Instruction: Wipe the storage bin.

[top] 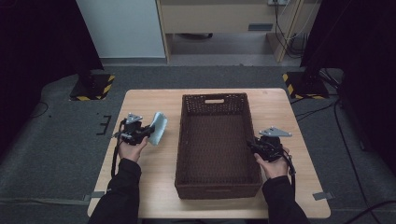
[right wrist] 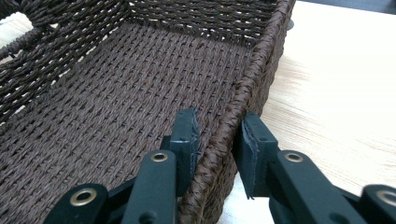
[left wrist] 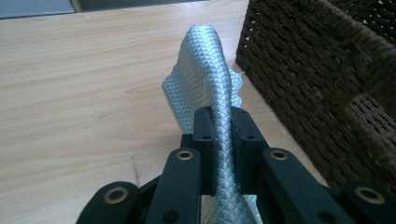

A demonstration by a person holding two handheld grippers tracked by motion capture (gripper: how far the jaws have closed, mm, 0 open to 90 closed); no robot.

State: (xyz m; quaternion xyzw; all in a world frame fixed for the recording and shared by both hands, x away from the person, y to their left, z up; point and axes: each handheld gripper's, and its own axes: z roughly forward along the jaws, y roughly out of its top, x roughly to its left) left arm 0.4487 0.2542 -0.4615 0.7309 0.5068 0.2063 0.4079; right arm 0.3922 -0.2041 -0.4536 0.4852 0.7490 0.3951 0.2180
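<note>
Left tool [top: 150, 129] is clamped tight on a pale blue cloth [top: 159, 128]. Wicker basket [top: 187, 140] sits just to its right. Right tool [top: 251, 143] straddles the basket's right rim, jaws not quite pinching yet.

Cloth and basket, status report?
Left gripper shut on cloth, beside basket. Right gripper straddles basket's right rim. Nothing in the way.

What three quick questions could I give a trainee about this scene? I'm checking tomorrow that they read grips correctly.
1. True or false: the left gripper is shut on the cloth.
2. Which part of the basket stands between the right gripper jaws: A) the handle cutout, B) the side rim, C) the floor?
3. Where does the basket stand?

Key: 1 true; 2 B; 3 in the middle of the table, between the two grippers.
</note>
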